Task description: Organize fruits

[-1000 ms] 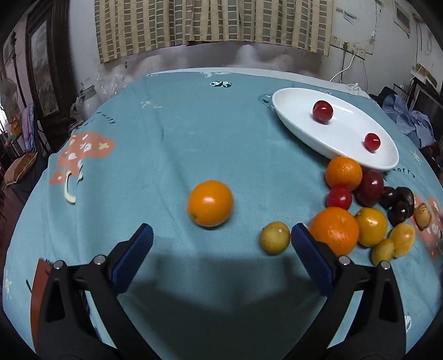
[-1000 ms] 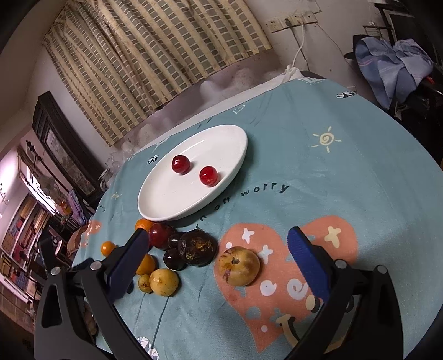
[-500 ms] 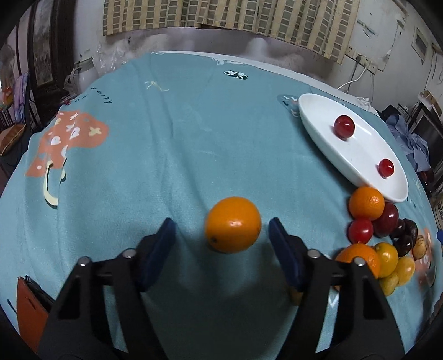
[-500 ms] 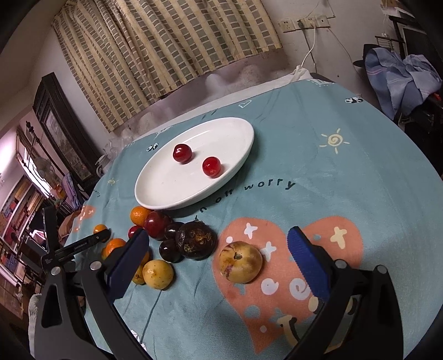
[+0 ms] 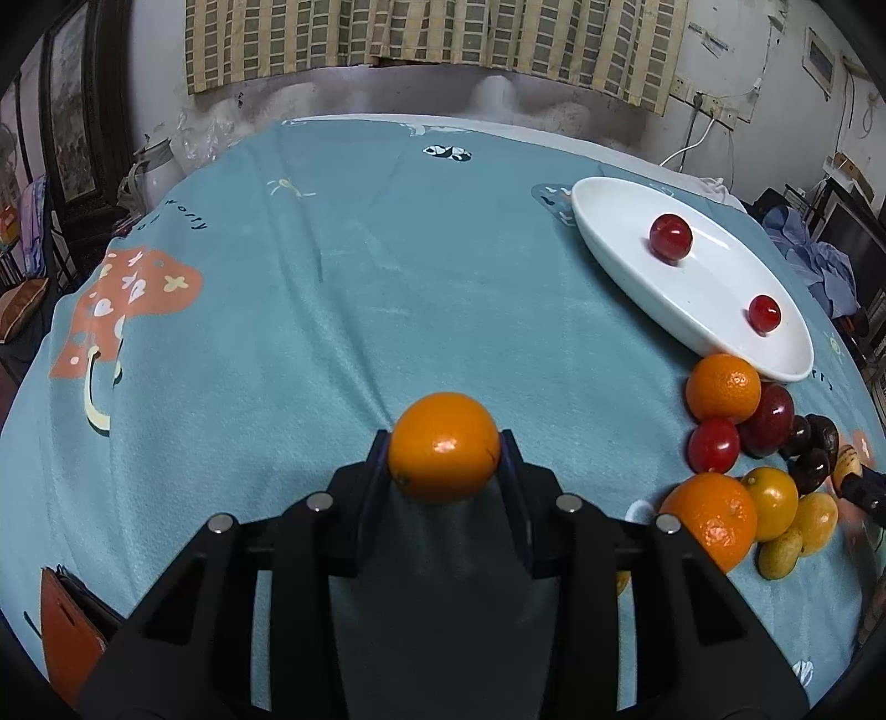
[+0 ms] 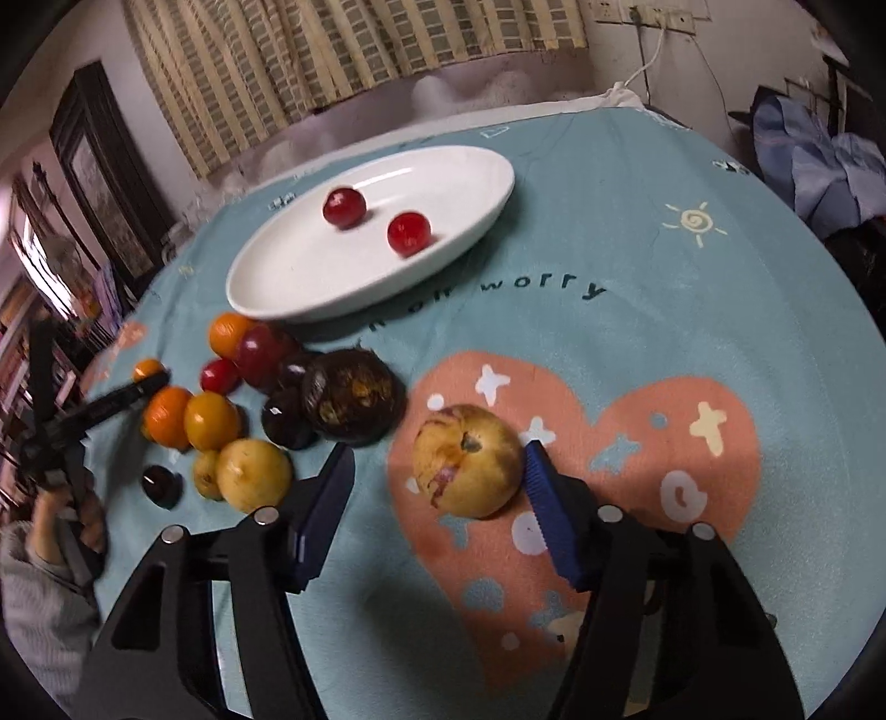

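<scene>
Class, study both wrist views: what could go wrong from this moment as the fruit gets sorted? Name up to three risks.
1. The left hand-held gripper has just been closing on the round orange; gripped near its fingertips, the orange may slip out when lifted.
2. The right hand-held gripper, just closing, touches the blotchy yellow-brown fruit on one side only, so it could be nudged away.
3. The shallow white oval dish holds two red round fruits that could roll.

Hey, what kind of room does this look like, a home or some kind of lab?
Most likely a lived-in home room. A round table under a cartoon-print tablecloth holds loose fruit, a checked curtain hangs along the back wall, and clothes lie piled at the side.
</scene>
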A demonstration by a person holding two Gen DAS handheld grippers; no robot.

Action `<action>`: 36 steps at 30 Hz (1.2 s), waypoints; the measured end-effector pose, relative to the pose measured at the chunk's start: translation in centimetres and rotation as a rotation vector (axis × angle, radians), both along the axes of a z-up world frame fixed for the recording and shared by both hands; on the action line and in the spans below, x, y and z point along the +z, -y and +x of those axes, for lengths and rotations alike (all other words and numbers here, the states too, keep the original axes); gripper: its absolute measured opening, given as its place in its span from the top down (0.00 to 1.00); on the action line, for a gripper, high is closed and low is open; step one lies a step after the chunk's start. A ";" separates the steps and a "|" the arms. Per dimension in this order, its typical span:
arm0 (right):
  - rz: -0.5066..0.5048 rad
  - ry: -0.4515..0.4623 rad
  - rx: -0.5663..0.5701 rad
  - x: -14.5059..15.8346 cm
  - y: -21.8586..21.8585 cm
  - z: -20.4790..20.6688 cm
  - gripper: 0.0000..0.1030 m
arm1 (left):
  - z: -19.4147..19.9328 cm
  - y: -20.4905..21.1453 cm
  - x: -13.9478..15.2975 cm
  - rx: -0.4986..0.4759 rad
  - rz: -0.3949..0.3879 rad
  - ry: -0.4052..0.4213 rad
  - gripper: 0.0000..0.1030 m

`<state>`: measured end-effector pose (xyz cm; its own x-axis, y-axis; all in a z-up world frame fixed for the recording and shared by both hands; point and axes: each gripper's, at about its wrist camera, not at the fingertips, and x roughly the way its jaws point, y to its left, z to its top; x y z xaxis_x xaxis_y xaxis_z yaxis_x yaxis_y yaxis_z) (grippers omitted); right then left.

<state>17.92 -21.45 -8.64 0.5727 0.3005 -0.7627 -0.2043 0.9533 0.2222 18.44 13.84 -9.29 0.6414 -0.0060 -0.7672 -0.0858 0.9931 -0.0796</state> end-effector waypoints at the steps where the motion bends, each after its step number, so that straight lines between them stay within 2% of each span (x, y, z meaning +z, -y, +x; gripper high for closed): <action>1: -0.021 0.012 0.001 -0.1 -0.2 -0.1 0.49 | 0.0 0.1 0.0 -0.003 0.001 0.000 0.63; 5: 0.042 0.007 -0.011 0.0 0.9 0.2 0.62 | -0.3 0.6 0.2 -0.030 -0.010 0.014 0.63; 9: 0.033 0.017 -0.006 0.1 0.7 0.2 0.62 | -0.4 1.0 0.4 -0.055 -0.021 0.028 0.63; 13: 0.095 0.071 -0.020 1.5 1.8 -0.3 0.63 | -1.2 1.5 1.2 -0.073 -0.038 0.069 0.63; 19: 0.116 0.069 -0.006 1.9 1.5 -0.3 0.63 | -1.9 3.5 2.3 -0.131 0.002 0.113 0.63; 23: 0.141 0.085 -0.007 2.5 1.6 -0.2 0.62 | -2.1 4.4 3.6 -0.160 -0.046 0.145 0.63; 26: 0.168 0.098 0.010 4.1 0.7 1.3 0.62 | -0.8 6.1 5.0 -0.193 -0.069 0.155 0.63; 30: 0.156 0.119 0.038 6.5 -1.9 4.6 0.62 | 3.4 9.8 6.0 -0.240 -0.064 0.136 0.63; 33: 0.118 0.111 0.082 6.3 -4.7 7.1 0.62 | 5.7 11.4 5.7 -0.217 -0.037 0.145 0.58; 35: 0.112 0.083 0.084 5.0 -5.7 8.7 0.62 | 6.7 11.7 5.3 -0.202 -0.052 0.145 0.50; 36: 0.120 0.070 0.061 4.5 -5.7 9.4 0.61 | 6.9 11.7 5.1 -0.197 -0.059 0.148 0.38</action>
